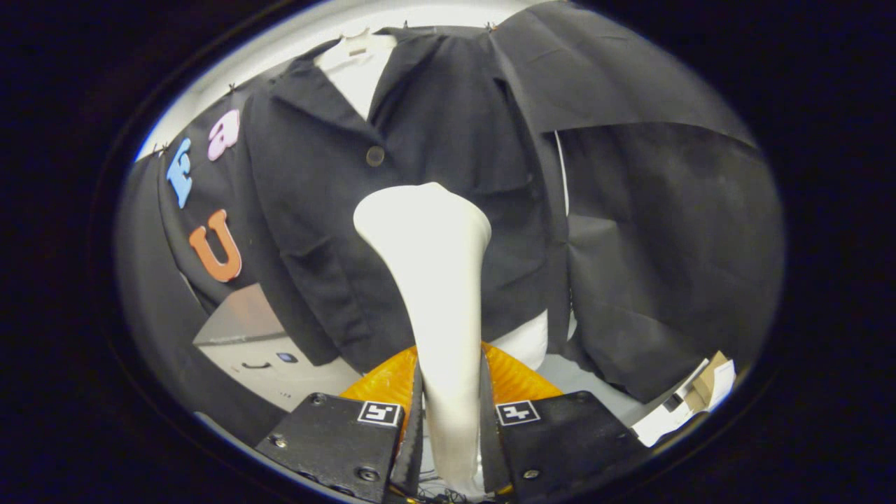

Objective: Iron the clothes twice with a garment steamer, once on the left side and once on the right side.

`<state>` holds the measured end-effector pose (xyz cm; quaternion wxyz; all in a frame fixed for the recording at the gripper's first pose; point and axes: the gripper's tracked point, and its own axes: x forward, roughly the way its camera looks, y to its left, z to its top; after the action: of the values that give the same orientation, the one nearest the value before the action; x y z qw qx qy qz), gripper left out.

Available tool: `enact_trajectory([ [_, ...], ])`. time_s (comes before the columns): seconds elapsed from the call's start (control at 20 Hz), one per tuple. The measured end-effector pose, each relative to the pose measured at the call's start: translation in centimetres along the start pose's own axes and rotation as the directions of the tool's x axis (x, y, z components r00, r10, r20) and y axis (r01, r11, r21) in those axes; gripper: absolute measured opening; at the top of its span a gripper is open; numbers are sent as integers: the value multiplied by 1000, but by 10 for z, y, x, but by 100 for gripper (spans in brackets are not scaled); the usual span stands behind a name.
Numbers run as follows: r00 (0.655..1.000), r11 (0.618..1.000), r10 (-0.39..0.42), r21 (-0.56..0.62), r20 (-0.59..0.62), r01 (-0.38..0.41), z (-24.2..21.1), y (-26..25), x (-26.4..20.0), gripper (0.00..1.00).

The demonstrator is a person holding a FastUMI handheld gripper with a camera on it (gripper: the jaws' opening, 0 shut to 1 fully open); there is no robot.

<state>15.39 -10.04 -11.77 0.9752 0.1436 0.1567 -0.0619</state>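
A white garment steamer (434, 280) stands upright between my fingers, its wide head raised toward the garment. My gripper (449, 420) is shut on the steamer's handle, both fingers pressing its sides. Just beyond the steamer hangs a dark jacket (420, 140) with one round button, worn over a white form that shows at the collar and under the hem. The steamer's head sits in front of the jacket's middle, below the button; I cannot tell whether it touches the cloth.
A second dark cloth (658, 266) hangs to the right of the jacket. An orange rounded object (514, 378) lies just behind my fingers. A white box (259, 350) sits low on the left, and papers and cardboard (700, 392) low on the right.
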Motion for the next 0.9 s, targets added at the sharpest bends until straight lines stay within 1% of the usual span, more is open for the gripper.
enact_trajectory([
  [0.2,993,1000,-24,22,115,21,43,-10,5,36],
  [0.4,974,999,-33,34,224,26,86,-16,8,36],
  [0.55,958,999,-14,31,287,5,120,-12,14,36],
  [0.7,942,999,26,21,334,-35,165,-3,13,36],
  [0.8,932,999,43,2,359,-46,188,0,9,36],
  [0.9,926,998,64,-9,373,-65,209,17,17,36],
])
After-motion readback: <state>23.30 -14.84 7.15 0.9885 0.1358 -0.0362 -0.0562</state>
